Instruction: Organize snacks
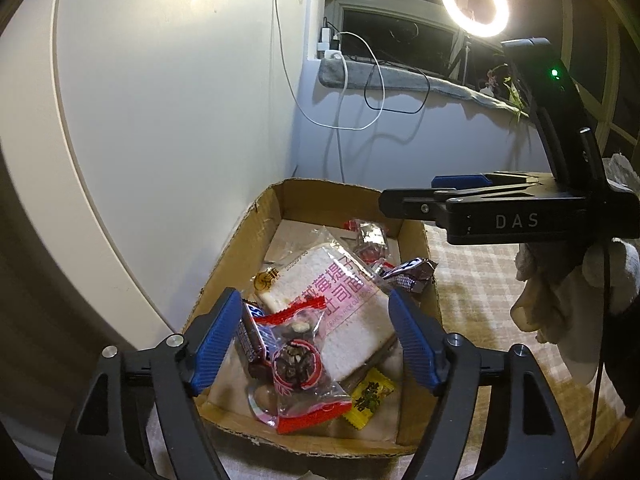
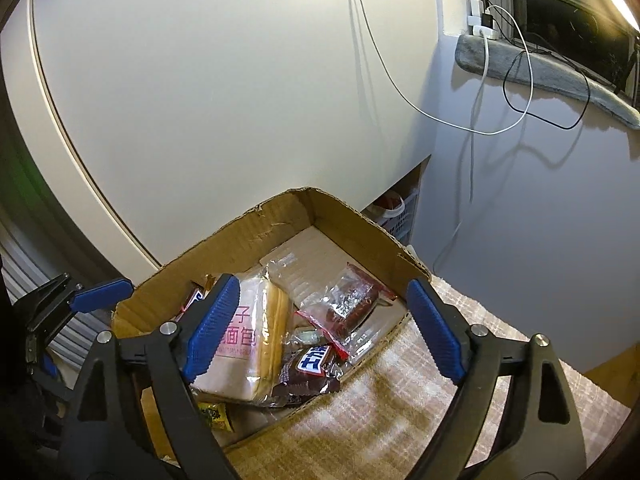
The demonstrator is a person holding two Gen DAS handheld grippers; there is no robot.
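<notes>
An open cardboard box [image 1: 332,188] holds several snacks: a wrapped slice of bread [image 1: 304,274], a clear red-edged packet [image 1: 300,364], brown chocolate bars [image 1: 404,274] and a yellow candy [image 1: 368,398]. My left gripper [image 1: 315,295] hangs open over the box's near end, above the red-edged packet, with nothing pressed between its blue pads. My right gripper [image 2: 323,282] stands open above the box [image 2: 280,216], over the bread [image 2: 272,320], a chocolate bar [image 2: 312,364] and another red-edged packet [image 2: 348,304]. The left wrist view shows the right gripper [image 1: 408,192] side-on over the box's far right corner.
The box sits on a checked cloth [image 1: 480,280] against a white panel [image 1: 160,100]. A gloved hand [image 1: 560,300] holds the right gripper. A ring light [image 1: 475,3], hanging cables [image 1: 360,80] and a padded window sill [image 2: 540,68] lie behind. A white basket [image 2: 394,216] stands beyond the box.
</notes>
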